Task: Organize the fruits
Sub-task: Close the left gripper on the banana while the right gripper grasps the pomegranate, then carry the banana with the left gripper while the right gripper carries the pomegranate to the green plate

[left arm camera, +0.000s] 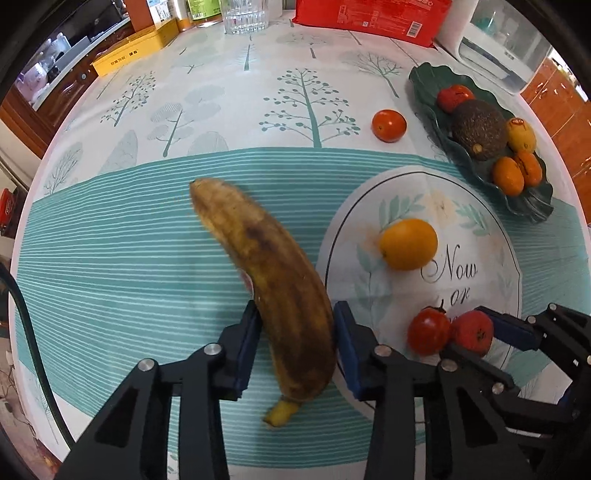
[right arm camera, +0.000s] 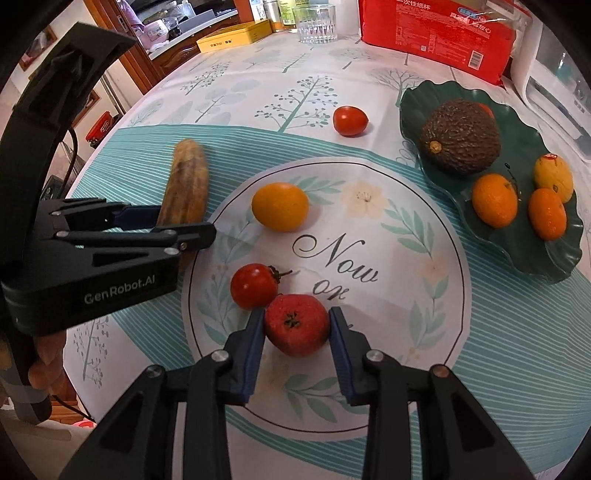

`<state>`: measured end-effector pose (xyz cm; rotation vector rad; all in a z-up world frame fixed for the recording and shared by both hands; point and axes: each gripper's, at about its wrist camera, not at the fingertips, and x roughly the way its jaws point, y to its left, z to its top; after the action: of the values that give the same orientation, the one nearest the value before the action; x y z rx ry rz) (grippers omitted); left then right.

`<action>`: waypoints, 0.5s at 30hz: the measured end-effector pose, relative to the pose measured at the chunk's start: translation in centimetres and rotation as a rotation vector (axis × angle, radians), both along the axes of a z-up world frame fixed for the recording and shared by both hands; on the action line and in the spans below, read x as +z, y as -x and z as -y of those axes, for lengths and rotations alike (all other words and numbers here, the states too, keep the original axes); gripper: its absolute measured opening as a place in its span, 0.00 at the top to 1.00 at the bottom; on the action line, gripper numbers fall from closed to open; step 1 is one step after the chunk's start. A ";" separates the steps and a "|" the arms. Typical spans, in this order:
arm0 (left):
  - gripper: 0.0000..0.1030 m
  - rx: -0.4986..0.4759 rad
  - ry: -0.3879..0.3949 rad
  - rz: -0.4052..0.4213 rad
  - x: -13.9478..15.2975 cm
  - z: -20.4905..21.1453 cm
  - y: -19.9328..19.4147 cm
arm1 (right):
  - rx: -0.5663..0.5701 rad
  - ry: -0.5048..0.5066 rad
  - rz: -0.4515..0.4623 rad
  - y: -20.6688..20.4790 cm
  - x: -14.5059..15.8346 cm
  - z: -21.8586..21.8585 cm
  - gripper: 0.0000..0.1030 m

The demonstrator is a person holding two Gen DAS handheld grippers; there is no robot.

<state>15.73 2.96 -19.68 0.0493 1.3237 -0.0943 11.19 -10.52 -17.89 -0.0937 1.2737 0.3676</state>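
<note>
Nearest in the left wrist view, the left gripper (left arm camera: pixel 297 345) has its blue fingers (left arm camera: pixel 248 347) pressed against both flanks of a browned banana (left arm camera: pixel 273 284), taken low near the stem, so the long body juts forward; its blurred far tip suggests it is just coming off the cloth. In the right wrist view, the right gripper (right arm camera: pixel 297 345) has its fingers closed on a rough red fruit (right arm camera: pixel 296 325), gripped across its width with the calyx facing up. A stemmed tomato (right arm camera: pixel 255 286) touches that fruit, which probably explains the careful, steep approach.

Farther out lie a loose orange citrus (right arm camera: pixel 280 206) and another tomato (right arm camera: pixel 349 120), both not yet sorted. The dark green leaf-shaped dish (right arm camera: pixel 417 99) at the right already holds an avocado (right arm camera: pixel 460 136), two mandarins and a yellow fruit, so it reads as the destination.

The counter (left arm camera: pixel 110 266) wears a teal-striped, tree-printed cloth. At its far edge stand a ribbed glass (right arm camera: pixel 317 24), a red packet (right arm camera: pixel 436 33) and a yellow tin (right arm camera: pixel 236 35), with wooden cabinets beyond.
</note>
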 end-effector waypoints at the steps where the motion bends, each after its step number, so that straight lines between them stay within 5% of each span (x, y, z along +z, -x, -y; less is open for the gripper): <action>1: 0.65 0.000 0.002 -0.002 0.1 -0.3 0.2 | -0.002 -0.001 0.003 0.1 0.2 0.1 0.67; 15: 0.68 -0.039 0.027 0.076 4.3 -1.4 2.6 | -0.062 -0.050 0.061 1.3 3.7 1.8 0.67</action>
<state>13.11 4.31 -15.42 0.0553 1.2452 -0.1424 9.86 -12.31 -14.18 -0.0224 1.2038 0.3404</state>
